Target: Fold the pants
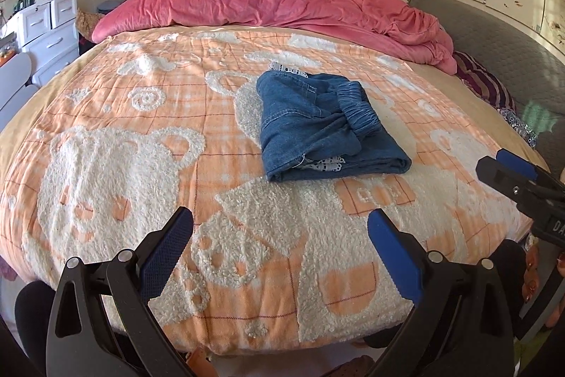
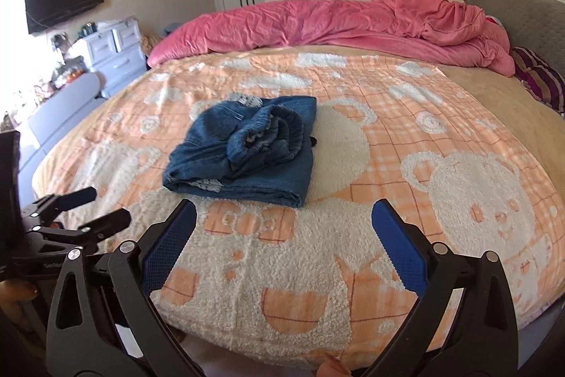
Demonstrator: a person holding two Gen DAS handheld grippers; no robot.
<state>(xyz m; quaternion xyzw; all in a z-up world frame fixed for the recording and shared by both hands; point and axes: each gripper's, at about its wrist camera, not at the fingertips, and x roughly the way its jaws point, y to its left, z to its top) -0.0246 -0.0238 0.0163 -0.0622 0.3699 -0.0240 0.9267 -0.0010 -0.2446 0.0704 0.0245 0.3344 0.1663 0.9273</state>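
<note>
Item: denim pants (image 1: 328,126), folded into a compact bundle, elastic waistband uppermost, white lace trim showing at the folds. Location: mid-bed, on the orange-and-white bear-pattern blanket (image 1: 116,172). Beyond it: pink duvet (image 1: 268,4), bunched along the far side. Left claw (image 1: 280,257): spread wide, empty, above the blanket's near edge, well short of the pants. Right claw (image 2: 284,248): likewise wide apart, holding nothing. Small dark object beside the pants, possibly a tag; unclear.
</note>
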